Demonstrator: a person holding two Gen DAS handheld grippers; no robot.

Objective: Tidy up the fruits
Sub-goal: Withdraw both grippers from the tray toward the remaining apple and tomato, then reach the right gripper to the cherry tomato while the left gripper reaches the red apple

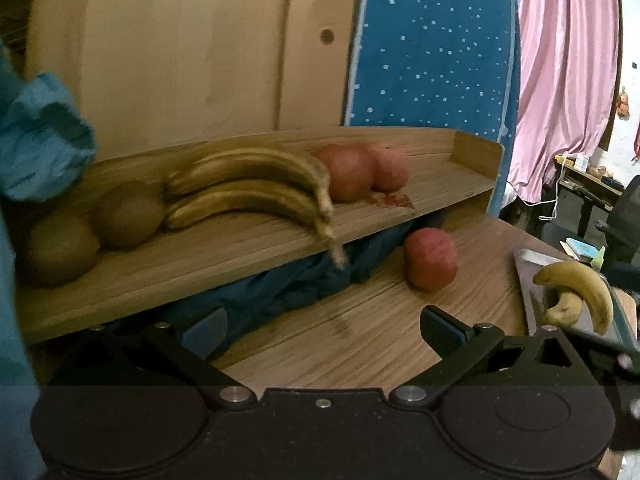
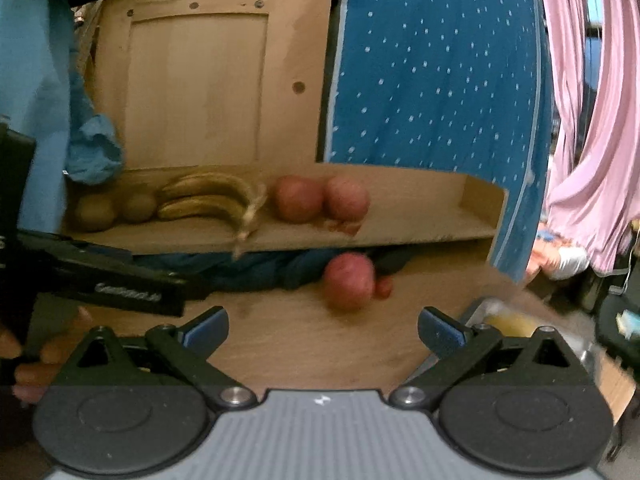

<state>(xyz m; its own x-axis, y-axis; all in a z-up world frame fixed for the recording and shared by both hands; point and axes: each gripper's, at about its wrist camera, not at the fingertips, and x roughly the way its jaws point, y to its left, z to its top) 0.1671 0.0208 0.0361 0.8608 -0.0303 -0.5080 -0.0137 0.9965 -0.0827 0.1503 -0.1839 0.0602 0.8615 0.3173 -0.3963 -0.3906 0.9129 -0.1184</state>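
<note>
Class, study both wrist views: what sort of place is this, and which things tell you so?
Probably a lived-in room at home, not a shop or lab. Clues: pink curtains, a blue dotted mattress leaning upright, and a wooden shelf of fruit on a wooden table.

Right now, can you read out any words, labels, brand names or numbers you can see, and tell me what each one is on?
White lettering on the side of the left hand-held gripper, seen from the right wrist: one word, too blurred to read.
A small white mark on the grey body of the right hand-held gripper: a logo, not text.
Nothing readable on the fruit, the wooden shelf or the table.
</note>
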